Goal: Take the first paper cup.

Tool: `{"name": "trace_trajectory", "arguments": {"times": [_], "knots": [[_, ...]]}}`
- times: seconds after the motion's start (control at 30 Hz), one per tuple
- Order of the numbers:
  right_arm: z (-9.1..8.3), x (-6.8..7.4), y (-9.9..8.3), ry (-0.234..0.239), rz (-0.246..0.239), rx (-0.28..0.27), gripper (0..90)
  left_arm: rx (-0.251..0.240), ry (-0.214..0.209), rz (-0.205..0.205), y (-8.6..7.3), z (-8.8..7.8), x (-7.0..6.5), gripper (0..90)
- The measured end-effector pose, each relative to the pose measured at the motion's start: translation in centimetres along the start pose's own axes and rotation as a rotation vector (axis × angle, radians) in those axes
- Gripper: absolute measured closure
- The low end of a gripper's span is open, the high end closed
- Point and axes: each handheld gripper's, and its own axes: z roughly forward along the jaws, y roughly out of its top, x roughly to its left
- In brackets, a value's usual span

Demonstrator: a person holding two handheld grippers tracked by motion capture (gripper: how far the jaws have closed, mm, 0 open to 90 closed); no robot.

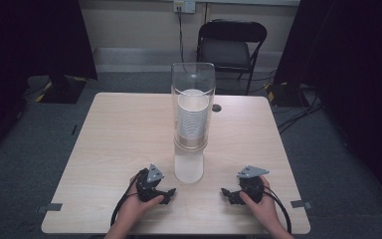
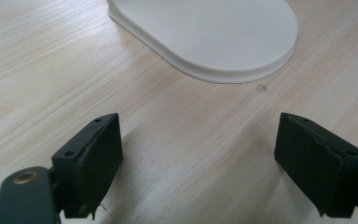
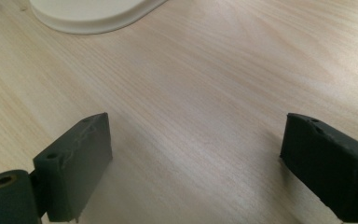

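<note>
A tall clear tube (image 1: 193, 79) stands upright at the middle of the wooden table (image 1: 119, 129), with a stack of white cups (image 1: 193, 118) inside it and a frosted white base (image 1: 188, 167) below. That white base (image 2: 214, 37) lies just ahead of my left gripper (image 2: 198, 156), whose jaws stand wide apart over bare wood. My left gripper (image 1: 169, 193) rests near the front edge, left of the base. My right gripper (image 1: 227, 194) rests to the base's right, open and holding nothing; the right gripper view has the base's rim (image 3: 93, 16) at its upper left.
A small dark hole (image 1: 216, 107) sits in the tabletop right of the tube. Behind the table stands a black folding chair (image 1: 231, 42). Dark curtains hang on both sides. Bits of grey tape (image 1: 53, 206) mark the table's front corners.
</note>
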Motion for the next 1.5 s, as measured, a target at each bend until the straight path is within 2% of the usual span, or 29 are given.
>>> {"name": "trace_trajectory", "arguments": {"times": [0.13, 0.43, 0.5, 0.57, 0.6, 0.67, 0.8, 1.0, 1.4, 1.5], "knots": [[0.0, 0.0, 0.0, -0.001, -0.001, 0.0, 8.1, 0.008, 0.005, 0.015, 0.0, -0.1, 0.1, 14.4], [0.1, 0.4, 0.1, -0.014, 0.007, -0.001, 8.0, 0.005, 0.004, 0.01, 0.0, 0.0, 0.0, 14.1], [0.1, 0.6, 0.2, -0.001, -0.007, 0.002, 8.7, 0.002, 0.003, 0.004, 0.0, 0.0, 0.0, 14.0], [0.1, 0.7, 0.6, 0.003, -0.011, 0.009, 17.9, 0.002, 0.004, 0.005, 0.0, 0.0, 0.0, 14.0], [0.1, 0.8, 0.8, 0.021, -0.014, -0.001, 18.4, 0.002, 0.004, 0.005, 0.0, 0.0, 0.0, 14.0], [0.2, 1.0, 1.0, 0.026, -0.006, -0.004, 15.2, 0.002, 0.004, 0.004, 0.0, 0.0, 0.0, 14.0], [0.5, 1.8, 2.4, 0.055, -0.019, -0.009, 16.9, 0.002, 0.004, 0.004, 0.0, 0.0, 0.0, 14.0], [0.4, 2.8, 4.9, 0.11, -0.037, -0.046, 17.6, 0.003, 0.004, 0.006, 0.0, 0.0, 0.0, 14.0], [0.2, 3.9, 8.8, 0.149, -0.072, -0.112, 17.1, 0.003, 0.004, 0.005, 0.0, 0.0, 0.0, 13.9], [0.2, 4.1, 9.5, 0.171, -0.059, -0.13, 14.1, 0.003, 0.003, 0.005, 0.0, 0.0, 0.0, 13.9]]}}
